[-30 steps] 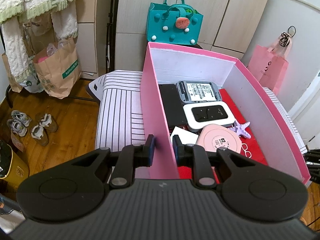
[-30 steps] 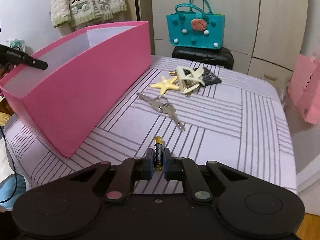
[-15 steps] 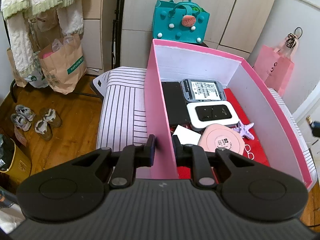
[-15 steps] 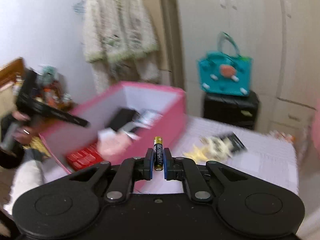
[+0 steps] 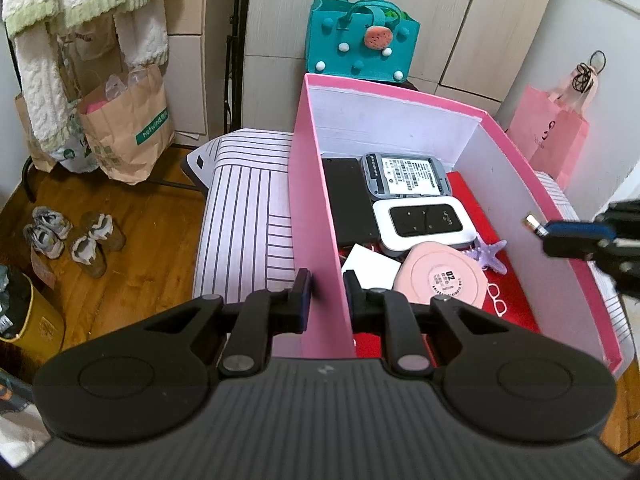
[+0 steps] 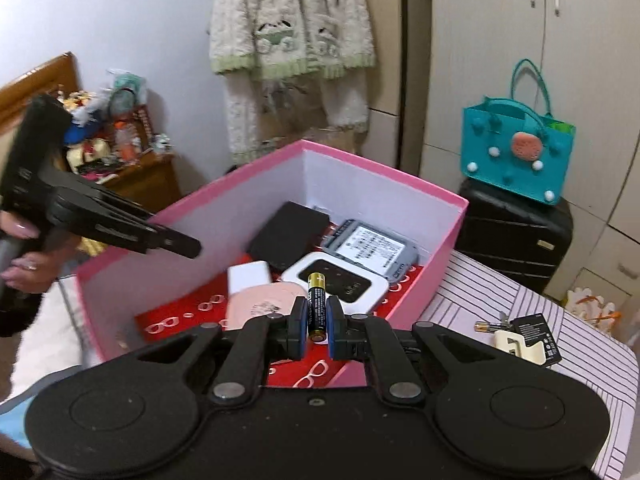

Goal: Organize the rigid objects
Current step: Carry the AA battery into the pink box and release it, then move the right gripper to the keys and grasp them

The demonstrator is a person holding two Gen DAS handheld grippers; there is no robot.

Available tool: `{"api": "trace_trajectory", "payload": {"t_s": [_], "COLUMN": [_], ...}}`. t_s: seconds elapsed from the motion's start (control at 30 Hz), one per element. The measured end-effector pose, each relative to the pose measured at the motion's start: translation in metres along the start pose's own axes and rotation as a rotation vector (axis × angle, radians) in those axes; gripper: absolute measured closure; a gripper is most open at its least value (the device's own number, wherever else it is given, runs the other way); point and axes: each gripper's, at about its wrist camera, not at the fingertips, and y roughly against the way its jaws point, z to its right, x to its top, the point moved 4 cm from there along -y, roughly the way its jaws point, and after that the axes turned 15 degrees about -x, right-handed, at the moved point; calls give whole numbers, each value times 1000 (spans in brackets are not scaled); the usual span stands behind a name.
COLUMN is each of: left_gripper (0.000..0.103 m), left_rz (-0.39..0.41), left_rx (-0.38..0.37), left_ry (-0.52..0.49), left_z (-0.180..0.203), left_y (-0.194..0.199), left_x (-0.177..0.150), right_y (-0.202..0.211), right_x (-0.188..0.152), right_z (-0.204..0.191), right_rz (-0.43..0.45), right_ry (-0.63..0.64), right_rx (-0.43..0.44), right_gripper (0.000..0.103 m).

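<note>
A pink box (image 5: 312, 200) stands on the striped cloth, and my left gripper (image 5: 326, 296) is shut on its near left wall. Inside lie a black slab (image 5: 348, 200), a grey labelled device (image 5: 406, 176), a white router (image 5: 424, 222), a pink round case (image 5: 440, 276) and a purple starfish (image 5: 490, 254). My right gripper (image 6: 317, 316) is shut on a black-and-gold battery (image 6: 316, 300), held upright over the box (image 6: 384, 168) interior. In the left wrist view the right gripper (image 5: 580, 238) enters from the right above the box's far wall, the battery (image 5: 532, 224) tip leading.
On the striped cloth (image 6: 500, 292) right of the box lie a cream clip and a black pack (image 6: 528, 338). A teal bag (image 6: 516, 160) sits on a black suitcase (image 6: 516, 240) behind. Paper bags (image 5: 128, 128) and shoes (image 5: 72, 236) are on the wooden floor at left.
My right gripper lifted the battery off the striped cloth and swung it leftward over the open pink box. The left gripper kept its hold on the box wall.
</note>
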Motion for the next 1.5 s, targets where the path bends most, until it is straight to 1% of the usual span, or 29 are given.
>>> {"api": "trace_trajectory", "payload": {"t_s": [0.03,0.1,0.17,0.3,0.37,0.43,0.53,0.7,0.77,0.83,0.97,1.07,1.1,1.17,1.23,1.37,1.4,1.43,1.47,1.5], "left_gripper": [87,87,87,87,87,87,87,87,87,87,87,87,87,87,87,87,87,87,87,87], "left_rz": [0,-1,-3,0,4,5,5,3,2,1,-1,-3,-4,-6,-8,-9,-9,-8,-7,-7], "left_rx": [1,1,4,6,8,10,12,15,15,17,26,25,24,26,27,28,25,23,23,23], "left_ry": [1,-1,1,9,14,18,23,22,24,23,20,24,24,22,21,19,21,24,26,27], "left_z": [0,0,-1,-1,-1,-2,-2,-1,-1,-1,0,0,-1,0,0,1,0,0,0,-1], "left_y": [0,1,1,0,0,-1,-2,-3,-3,-3,-3,-2,-1,-1,-1,-1,-1,-2,-2,-1], "left_x": [0,0,-1,0,-1,-2,-2,-2,-2,-3,-4,-5,-5,-6,-6,-7,-7,-5,-5,-6], "right_y": [0,5,13,36,45,49,43,16,5,-7,-26,-38,-41,-46,-49,-54,-55,-55,-56,-57], "right_x": [-1,-1,-1,-6,-15,-27,-46,-87,-97,-104,-107,-105,-104,-100,-95,-90,-90,-90,-90,-90], "right_z": [2,10,18,40,54,68,84,102,102,98,84,74,72,70,71,68,69,72,78,83], "right_rz": [-9,-9,5,61,74,76,50,-46,-79,-103,-117,-107,-88,-84,-111,-98,-90,-81,-72,-66], "right_ry": [-26,-85,-127,-172,-200,-220,-236,-253,-234,-197,-118,-68,-57,-68,-106,-109,-116,-136,-167,-187], "right_rx": [10,65,72,33,6,-39,-91,-138,-144,-149,-138,-140,-147,-142,-144,-163,-169,-184,-204,-218], "right_gripper": [91,88,88,86,83,78,75,71,67,60,56,45,42,40,36,39,43,52,57,65]}}
